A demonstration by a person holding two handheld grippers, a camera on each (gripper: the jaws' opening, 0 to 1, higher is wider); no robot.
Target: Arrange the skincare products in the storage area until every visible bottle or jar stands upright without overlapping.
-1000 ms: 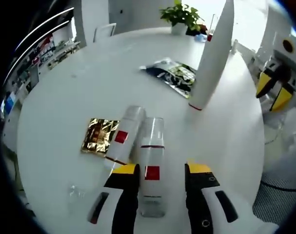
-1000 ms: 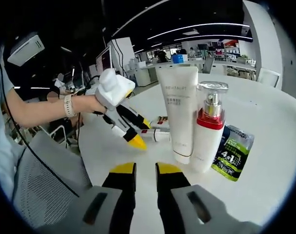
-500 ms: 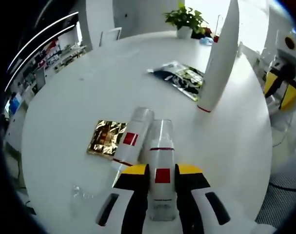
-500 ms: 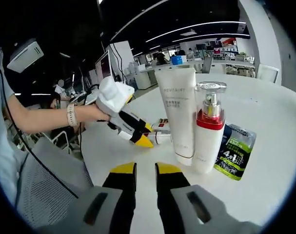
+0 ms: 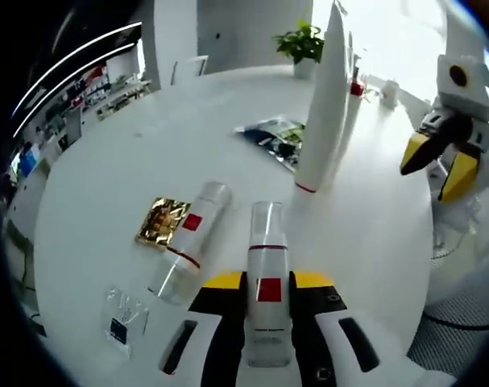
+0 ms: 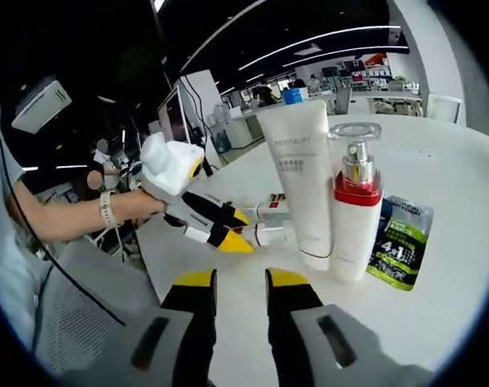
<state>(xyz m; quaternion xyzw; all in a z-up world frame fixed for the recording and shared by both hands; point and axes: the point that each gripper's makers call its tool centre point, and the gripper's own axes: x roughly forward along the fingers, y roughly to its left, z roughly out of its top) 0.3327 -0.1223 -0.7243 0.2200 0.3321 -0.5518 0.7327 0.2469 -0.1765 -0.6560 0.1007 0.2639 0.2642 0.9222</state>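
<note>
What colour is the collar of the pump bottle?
Red, on the pump bottle; clearest in the right gripper view.

A round white table [image 5: 131,153] is seen. Toward its middle a white tube [image 5: 323,105] stands upright beside a pump bottle [image 6: 355,205] and dark sachet [image 5: 276,137]. Nearer one edge lie a clear bottle [image 5: 188,240], gold sachet [image 5: 162,222] and clear packet [image 5: 125,310].

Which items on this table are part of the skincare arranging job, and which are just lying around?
Part of the job:
- clear bottle lying in the left tool, shut on it
- second clear bottle lying on its side
- white tube standing upright
- pump bottle standing upright

Lying about:
- gold packet
- dark green packet
- small clear packet
- potted plant
</note>
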